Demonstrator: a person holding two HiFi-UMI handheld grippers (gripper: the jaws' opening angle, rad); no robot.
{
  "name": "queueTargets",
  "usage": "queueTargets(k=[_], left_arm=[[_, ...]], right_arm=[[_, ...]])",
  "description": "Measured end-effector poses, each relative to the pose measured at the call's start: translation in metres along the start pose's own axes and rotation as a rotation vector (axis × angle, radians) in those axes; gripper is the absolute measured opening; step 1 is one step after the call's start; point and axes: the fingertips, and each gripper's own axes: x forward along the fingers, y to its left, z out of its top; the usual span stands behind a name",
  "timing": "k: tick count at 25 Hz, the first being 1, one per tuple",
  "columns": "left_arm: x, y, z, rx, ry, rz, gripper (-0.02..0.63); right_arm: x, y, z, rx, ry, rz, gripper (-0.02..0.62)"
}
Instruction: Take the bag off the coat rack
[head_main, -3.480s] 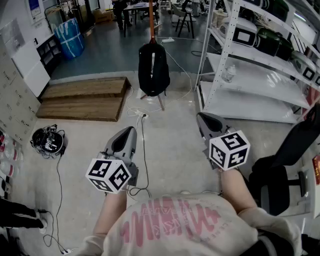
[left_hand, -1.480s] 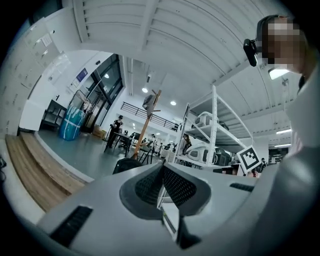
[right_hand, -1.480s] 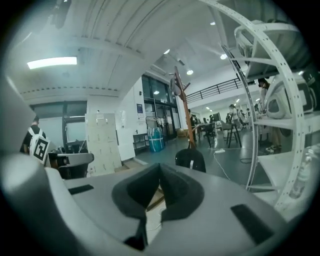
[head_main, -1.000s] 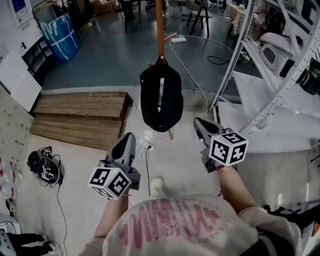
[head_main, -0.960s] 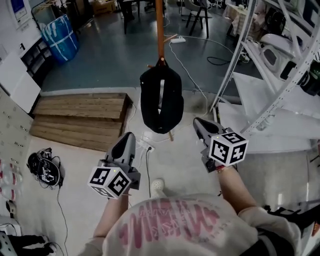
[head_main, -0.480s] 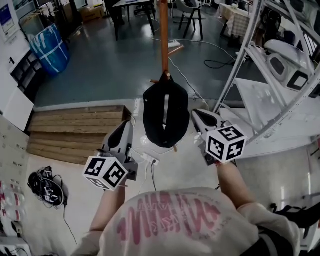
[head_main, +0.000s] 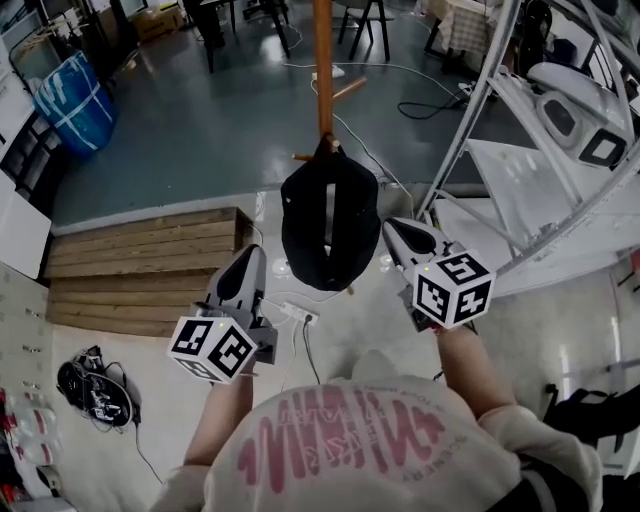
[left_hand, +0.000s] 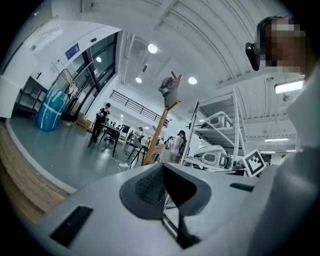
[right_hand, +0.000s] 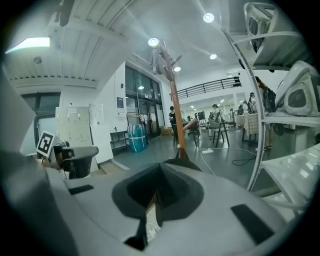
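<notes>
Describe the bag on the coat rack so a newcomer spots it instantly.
Left of the white shelving stands an orange-brown coat rack pole. From it hangs the bag, black and rounded, with a pale stripe down its middle.

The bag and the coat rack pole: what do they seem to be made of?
The bag looks like soft matte black fabric: it sags in a rounded shape without shine. The coat rack pole looks like wood with a smooth orange-brown finish, though painted metal is possible.
</notes>
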Motion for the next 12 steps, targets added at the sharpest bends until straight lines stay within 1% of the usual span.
queueTargets(k=[5,12], left_arm=[[0.006,0.01,-0.036,-0.071,0.073,0.0,0.005],[0.027,0.029,-0.047,-0.089,0.094,0.021,0.005]], right_arm=[[0.01,-0.012,-0.026,0.025,0.052,-0.027,0.006],[0.034,-0.033,-0.042,0.058,0.07,-0.032,0.006]])
